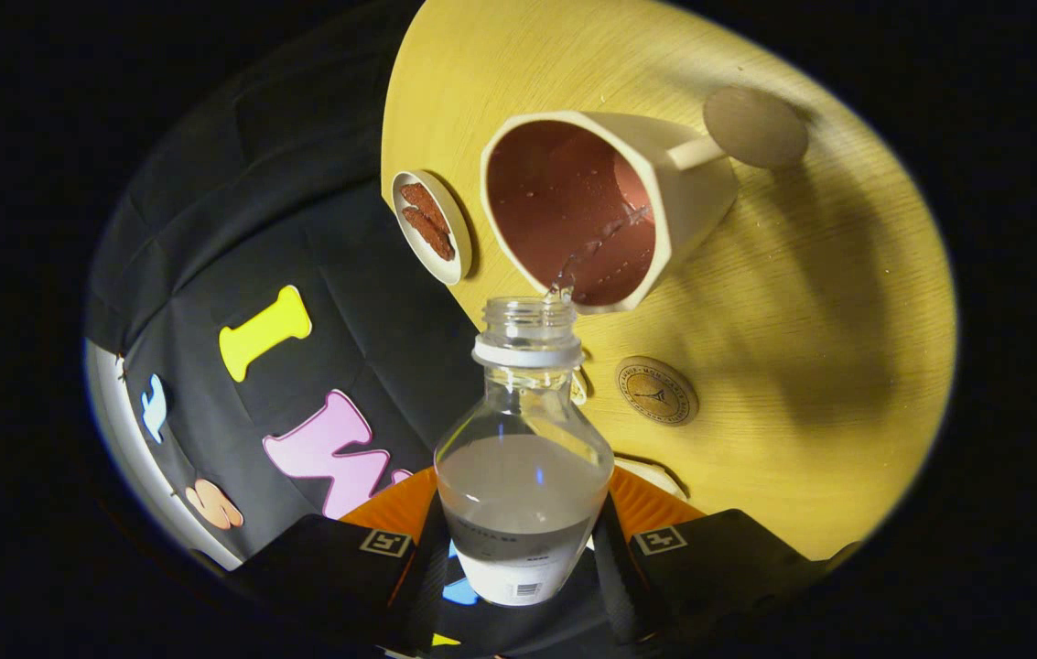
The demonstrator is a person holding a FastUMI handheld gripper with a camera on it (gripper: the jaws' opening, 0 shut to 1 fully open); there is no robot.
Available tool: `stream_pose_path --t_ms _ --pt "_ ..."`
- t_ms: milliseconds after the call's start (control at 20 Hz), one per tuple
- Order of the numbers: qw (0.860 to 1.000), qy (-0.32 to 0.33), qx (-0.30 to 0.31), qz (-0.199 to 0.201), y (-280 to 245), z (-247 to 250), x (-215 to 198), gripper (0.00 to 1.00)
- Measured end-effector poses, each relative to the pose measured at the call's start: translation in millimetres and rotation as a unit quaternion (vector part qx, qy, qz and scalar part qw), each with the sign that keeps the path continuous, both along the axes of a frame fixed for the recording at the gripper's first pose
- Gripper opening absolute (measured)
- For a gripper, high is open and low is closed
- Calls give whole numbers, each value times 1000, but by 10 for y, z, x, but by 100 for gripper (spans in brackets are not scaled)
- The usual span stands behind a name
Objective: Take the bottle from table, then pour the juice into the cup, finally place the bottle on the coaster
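Round wooden table (756,302) under warm light. Gripper (523,549) pinched the bottle (523,476), mouth at the cup (600,210) rim, thin stream entering. Coaster (655,391) beside the cup. Over-tilting risked spillage past the rim.

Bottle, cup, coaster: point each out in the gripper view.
bottle (524,476): gripper view, clear body, held between the hand-held gripper (523,549) fingers.
cup (573,212): gripper view, reddish inner wall, just beyond the bottle's mouth.
coaster (656,391): gripper view, round top face, on the table beside the bottle's neck.
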State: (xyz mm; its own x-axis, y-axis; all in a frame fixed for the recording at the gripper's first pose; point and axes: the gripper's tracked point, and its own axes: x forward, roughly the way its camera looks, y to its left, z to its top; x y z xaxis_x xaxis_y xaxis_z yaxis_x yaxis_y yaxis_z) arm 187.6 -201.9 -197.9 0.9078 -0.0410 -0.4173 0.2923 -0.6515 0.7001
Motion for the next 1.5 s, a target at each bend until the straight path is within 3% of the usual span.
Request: stream_pose_path --t_ms 250,750,900,1500 --pt "998 -4 47 -28 -108 35 -27 73" --pt "992 2 120 -40 -139 34 -64 73" --pt "988 -5 141 -66 -245 65 -96 73" --pt "980 -18 172 -100 -375 229 -100 73"
